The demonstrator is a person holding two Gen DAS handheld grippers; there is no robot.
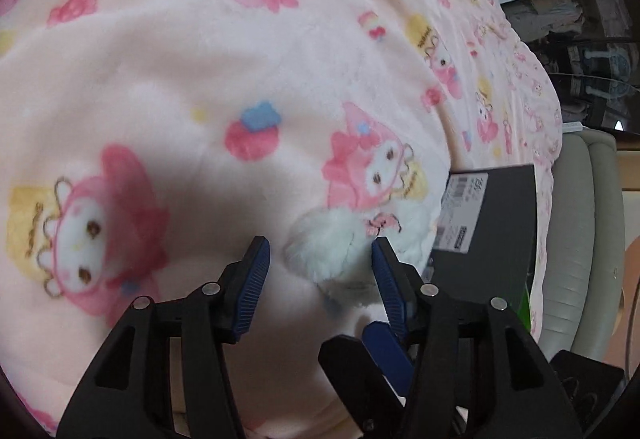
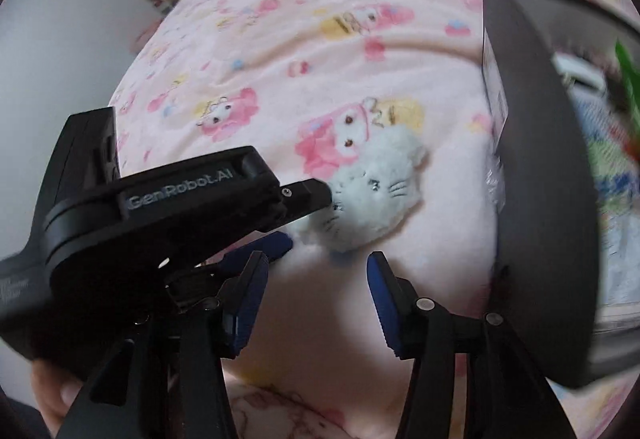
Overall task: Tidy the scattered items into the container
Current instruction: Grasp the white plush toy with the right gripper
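Left gripper (image 1: 320, 251) jaws apart, plush cat (image 1: 324, 247) between the tips, lower centre. Right gripper (image 2: 318, 267) also apart, plush (image 2: 372, 195) just ahead. Only the right view shows the cat's face and inside the black box (image 2: 540, 199) at right.

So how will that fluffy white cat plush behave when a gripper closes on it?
The white cat plush looks furry and rounded, so it probably squashes rather than resists. It likely weighs little. Lying on the soft pink blanket, it may sink or shift if pushed, not roll.
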